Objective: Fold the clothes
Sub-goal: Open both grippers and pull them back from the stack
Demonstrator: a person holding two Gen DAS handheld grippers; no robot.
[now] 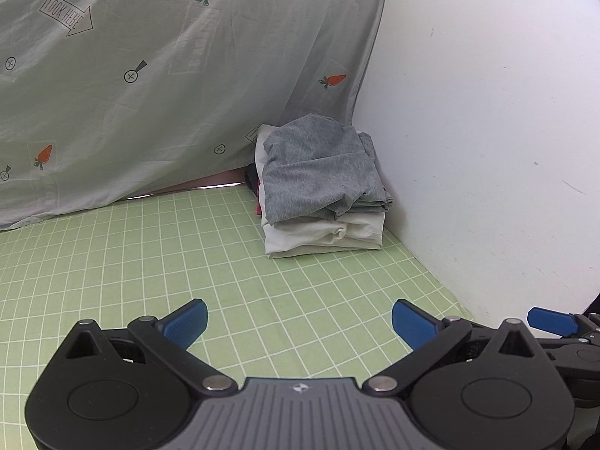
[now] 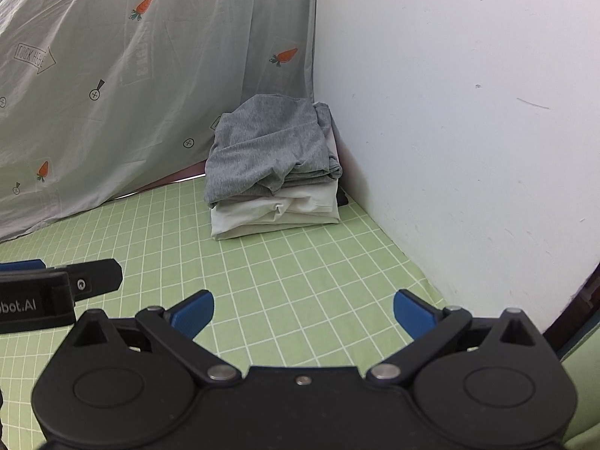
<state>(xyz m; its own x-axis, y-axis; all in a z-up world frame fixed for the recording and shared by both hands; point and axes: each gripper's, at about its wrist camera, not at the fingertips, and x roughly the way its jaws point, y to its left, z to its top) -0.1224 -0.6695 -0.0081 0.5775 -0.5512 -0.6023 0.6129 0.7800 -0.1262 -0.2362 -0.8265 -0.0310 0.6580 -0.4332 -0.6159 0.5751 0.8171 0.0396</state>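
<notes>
Green sheet with a white grid [image 1: 157,262] covers the bed, which runs into a corner formed by a white wall [image 1: 487,131] on the right and a pale hanging cloth [image 1: 150,93] printed with carrots and a "LOOK HERE" arrow at the back.

In that corner sits a stack of folded clothes [image 1: 322,195]: a grey garment [image 1: 318,168] lies on top, a little rumpled, over white folded pieces [image 1: 322,234]. A sliver of something dark and pink shows at the stack's left edge, too small to identify. The stack lies close against the wall and touches the hanging cloth behind it.

Both tools hover low over the bare sheet, well short of the stack. The left hand-held gripper [image 1: 300,322] is released, its blue pads spread wide with only the sheet between them. The right hand-held gripper [image 2: 303,317] is likewise released and holds nothing. Each one appears at the edge of the other's view, so they sit side by side.
</notes>
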